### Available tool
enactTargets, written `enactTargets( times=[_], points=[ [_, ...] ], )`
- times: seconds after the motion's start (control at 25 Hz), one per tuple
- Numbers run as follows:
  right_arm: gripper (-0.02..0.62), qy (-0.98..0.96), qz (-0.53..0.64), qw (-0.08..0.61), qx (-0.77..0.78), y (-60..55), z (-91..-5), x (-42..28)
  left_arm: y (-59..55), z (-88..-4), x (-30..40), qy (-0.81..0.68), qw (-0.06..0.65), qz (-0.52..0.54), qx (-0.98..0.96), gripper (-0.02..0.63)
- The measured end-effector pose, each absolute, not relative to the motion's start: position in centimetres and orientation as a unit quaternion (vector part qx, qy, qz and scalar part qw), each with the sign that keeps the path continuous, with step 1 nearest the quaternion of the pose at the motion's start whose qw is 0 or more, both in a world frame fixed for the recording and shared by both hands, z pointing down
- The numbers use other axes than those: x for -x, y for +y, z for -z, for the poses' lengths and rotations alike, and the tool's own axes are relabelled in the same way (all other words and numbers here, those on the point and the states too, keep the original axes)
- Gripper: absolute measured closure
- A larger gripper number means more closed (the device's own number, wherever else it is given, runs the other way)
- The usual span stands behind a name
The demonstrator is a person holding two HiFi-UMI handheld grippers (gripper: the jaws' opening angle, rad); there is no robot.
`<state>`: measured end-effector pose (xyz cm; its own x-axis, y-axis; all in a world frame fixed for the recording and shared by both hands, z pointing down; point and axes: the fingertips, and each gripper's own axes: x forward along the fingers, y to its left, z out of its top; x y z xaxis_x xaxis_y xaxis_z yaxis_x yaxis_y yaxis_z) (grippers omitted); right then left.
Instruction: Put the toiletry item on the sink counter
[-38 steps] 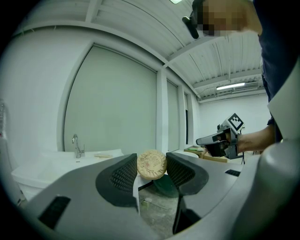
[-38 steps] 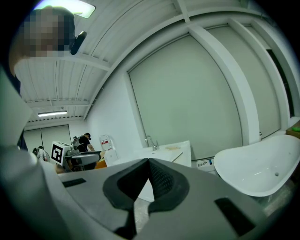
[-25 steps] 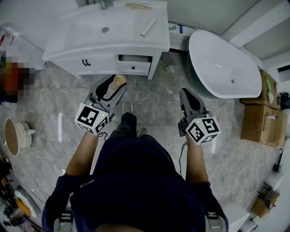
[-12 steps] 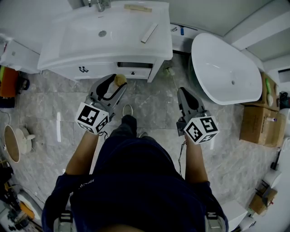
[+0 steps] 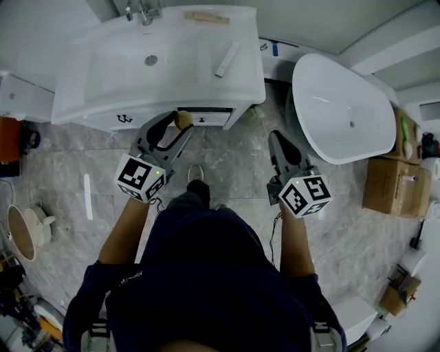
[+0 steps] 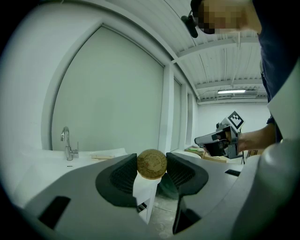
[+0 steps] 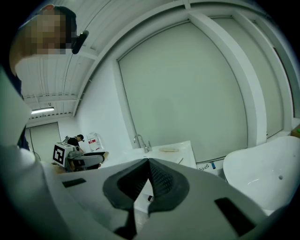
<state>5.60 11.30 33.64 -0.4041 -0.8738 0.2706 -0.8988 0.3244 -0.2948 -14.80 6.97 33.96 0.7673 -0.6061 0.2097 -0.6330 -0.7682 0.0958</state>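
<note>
Left claw (image 5: 177, 125) carries the tan disc (image 6: 151, 164) up to the sink desk (image 5: 247, 74)
Over the last second the desk has drawn closer, and the disc, pinched between the left claw's pads, now hangs just at its front edge. Probably only the lift and set-down remain. The right claw (image 7: 147, 174) is closed on nothing. The disc's embossed lettering is too fine to read.

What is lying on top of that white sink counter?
A faucet, a tan strip and a pale bar. The countertop covers whatever sits in the cabinet beneath.
</note>
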Motion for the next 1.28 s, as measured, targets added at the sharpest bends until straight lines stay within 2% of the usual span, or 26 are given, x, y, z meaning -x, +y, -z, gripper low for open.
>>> enactTargets(
  times=[0.72, 1.28],
  points=[
    [0.591, -0.798, -0.194, 0.03, -0.569, 4.1, -32.9, -2.7, -1.2, -33.7, 17.3, -0.302, 0.076, -0.077, -0.947, 0.393],
    [0.591, -0.791, -0.193, 0.032, -0.579, 1.3, -32.7, -3.7, -4.5, -33.5, 16.1, -0.292, 0.077, -0.073, -0.951, 0.393]
  ],
)
